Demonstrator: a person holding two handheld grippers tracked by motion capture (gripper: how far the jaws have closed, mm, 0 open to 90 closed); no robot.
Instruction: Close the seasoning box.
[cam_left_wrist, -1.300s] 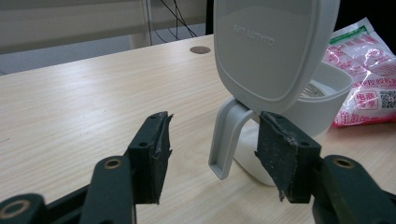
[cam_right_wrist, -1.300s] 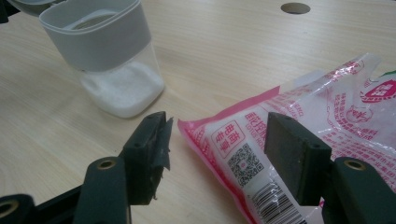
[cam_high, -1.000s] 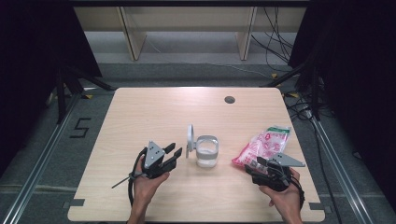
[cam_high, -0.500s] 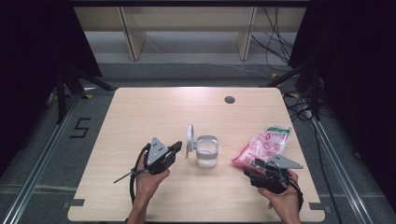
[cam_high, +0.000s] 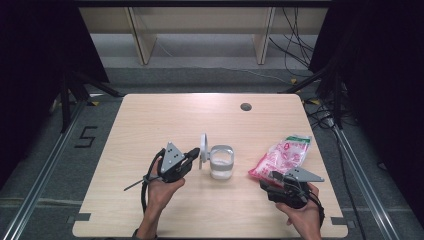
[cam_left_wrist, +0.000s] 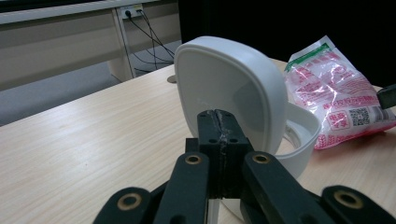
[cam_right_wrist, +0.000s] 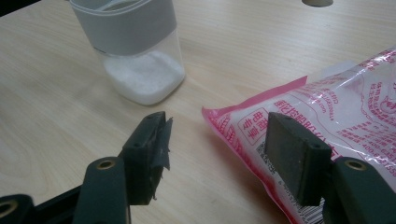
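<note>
A clear jar (cam_high: 220, 162) with a grey-white collar holds white powder and stands mid-table; its white lid (cam_high: 203, 150) is flipped up on its left side. My left gripper (cam_high: 192, 152) is shut, tips right at the lid. In the left gripper view the pads (cam_left_wrist: 219, 128) meet in front of the lid (cam_left_wrist: 224, 79); whether they pinch its edge I cannot tell. A pink and white bag (cam_high: 282, 155) lies to the right. My right gripper (cam_right_wrist: 219, 140) is open, its jaws on either side of the corner of the bag (cam_right_wrist: 355, 93), with the jar (cam_right_wrist: 140, 51) beyond.
The wooden table (cam_high: 165, 120) has a round cable hole (cam_high: 245, 106) at the back right. Dark stands and cables are on the floor around the table, with shelf legs behind it. The bag's far end reaches close to the table's right edge.
My left gripper has edged slightly right and up toward the lid. The right gripper, jar and bag have stayed put.
</note>
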